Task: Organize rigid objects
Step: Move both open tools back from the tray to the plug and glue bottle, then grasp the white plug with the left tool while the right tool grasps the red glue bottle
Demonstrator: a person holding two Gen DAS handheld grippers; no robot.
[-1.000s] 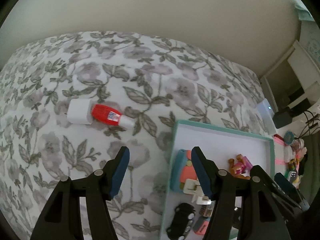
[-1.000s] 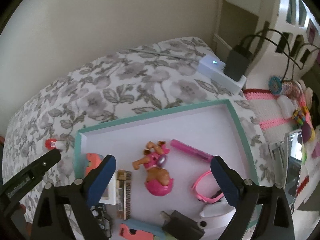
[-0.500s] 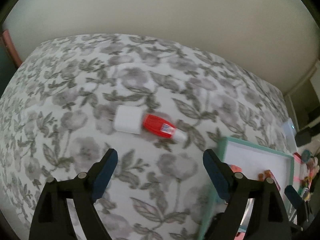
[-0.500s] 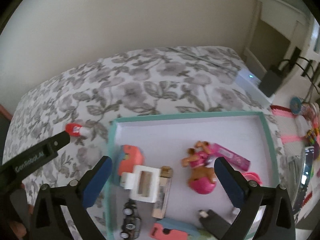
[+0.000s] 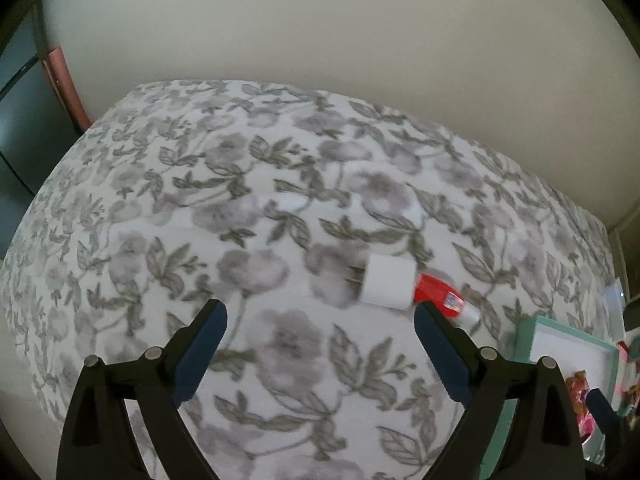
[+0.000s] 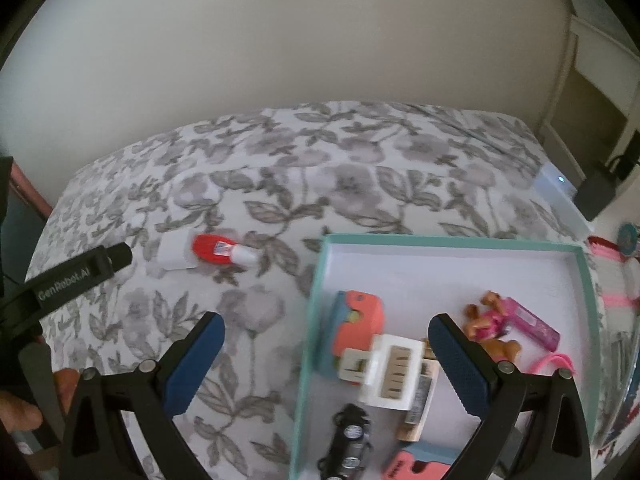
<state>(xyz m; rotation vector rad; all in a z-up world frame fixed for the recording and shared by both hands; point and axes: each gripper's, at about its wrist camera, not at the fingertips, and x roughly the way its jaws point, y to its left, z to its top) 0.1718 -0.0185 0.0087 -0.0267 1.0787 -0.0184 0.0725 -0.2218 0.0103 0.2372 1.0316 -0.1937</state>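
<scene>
Grey floral bedspread (image 5: 280, 208) under a plain cream wall (image 5: 320, 32).
We see the left gripper (image 5: 320, 344) opening on nothing, the right gripper (image 6: 326, 354) spread wide over the hard teal-rimmed tray (image 6: 448, 240).

Left gripper (image 5: 320, 344) pitched downward, jaws opening, nothing between them; right gripper (image 6: 326, 354) spread wide, lower frame, empty.

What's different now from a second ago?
The left gripper swung away from the tray toward the white plug and red bottle, its jaws opening with nothing between them. The right gripper slid left, open and empty. Plug, bottle and the tray's contents stayed put.
</scene>
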